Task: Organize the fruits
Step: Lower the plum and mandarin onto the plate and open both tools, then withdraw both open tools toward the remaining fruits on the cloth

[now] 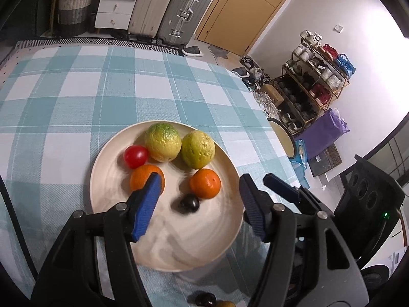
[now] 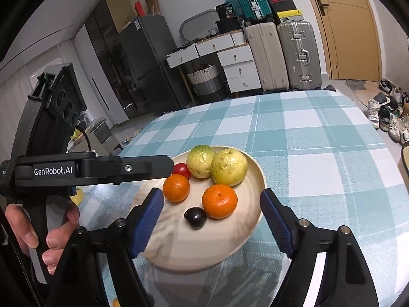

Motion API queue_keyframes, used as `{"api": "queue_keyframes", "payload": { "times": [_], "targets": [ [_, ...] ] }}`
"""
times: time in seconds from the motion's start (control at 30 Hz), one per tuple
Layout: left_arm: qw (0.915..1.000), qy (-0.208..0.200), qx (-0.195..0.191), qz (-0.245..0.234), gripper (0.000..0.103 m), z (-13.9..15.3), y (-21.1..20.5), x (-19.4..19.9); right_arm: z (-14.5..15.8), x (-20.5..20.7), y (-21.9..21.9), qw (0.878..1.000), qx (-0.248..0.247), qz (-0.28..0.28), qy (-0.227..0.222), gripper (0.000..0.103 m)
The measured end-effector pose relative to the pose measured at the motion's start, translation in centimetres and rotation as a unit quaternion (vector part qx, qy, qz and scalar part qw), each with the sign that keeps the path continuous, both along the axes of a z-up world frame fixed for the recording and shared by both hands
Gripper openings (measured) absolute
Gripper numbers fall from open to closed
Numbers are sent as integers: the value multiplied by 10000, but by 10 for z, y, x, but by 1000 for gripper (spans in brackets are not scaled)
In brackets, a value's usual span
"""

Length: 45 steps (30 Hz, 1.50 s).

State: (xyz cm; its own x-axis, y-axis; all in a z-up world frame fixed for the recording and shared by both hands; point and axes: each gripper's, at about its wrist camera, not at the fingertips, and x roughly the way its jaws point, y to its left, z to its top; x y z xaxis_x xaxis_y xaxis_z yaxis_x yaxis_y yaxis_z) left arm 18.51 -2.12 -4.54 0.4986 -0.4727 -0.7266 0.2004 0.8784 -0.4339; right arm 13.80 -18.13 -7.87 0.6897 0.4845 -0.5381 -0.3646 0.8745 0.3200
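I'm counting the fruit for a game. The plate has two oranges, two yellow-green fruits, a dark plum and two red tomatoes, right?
Nearly. There is only one red tomato, not two. The left wrist view shows it at the plate's left side. The rest is right: two oranges, two yellow-green fruits and one dark plum.

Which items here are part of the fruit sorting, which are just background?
Job:
plate
two yellow-green fruits
two oranges
red tomato
dark plum
both hand-held grippers, open: left, right

Background:
suitcases
drawers
woven basket
shoes
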Motion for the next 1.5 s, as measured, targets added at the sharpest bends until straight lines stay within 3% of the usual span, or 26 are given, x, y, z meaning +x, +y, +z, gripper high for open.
{"api": "queue_keyframes", "payload": {
  "times": [0.43, 0.57, 1.03, 1.17, 1.27, 1.5],
  "targets": [
    [9993, -311, 211, -9, 63, 24, 5, -47, 23, -37, -7, 9990, -73, -218, -385, 92],
    [9984, -487, 259, 137, 77, 31, 9, -63, 31, -51, -10, 9985, -62, -250, -487, 95],
    [9928, -865, 679, 472, 84, 42, 23, -120, 46, -91, -4, 9966, -135, -216, -783, 100],
    [9909, -953, 750, 576, 89, 42, 27, -136, 49, -103, -2, 9961, -159, -171, -853, 100],
    [9895, -1007, 784, 677, 102, 40, 31, -147, 50, -112, -2, 9958, -144, -153, -888, 100],
    [9903, -870, 899, 599, 102, 23, 32, -167, 45, -128, 0, 9966, -80, -116, -817, 101]
  ]
}}
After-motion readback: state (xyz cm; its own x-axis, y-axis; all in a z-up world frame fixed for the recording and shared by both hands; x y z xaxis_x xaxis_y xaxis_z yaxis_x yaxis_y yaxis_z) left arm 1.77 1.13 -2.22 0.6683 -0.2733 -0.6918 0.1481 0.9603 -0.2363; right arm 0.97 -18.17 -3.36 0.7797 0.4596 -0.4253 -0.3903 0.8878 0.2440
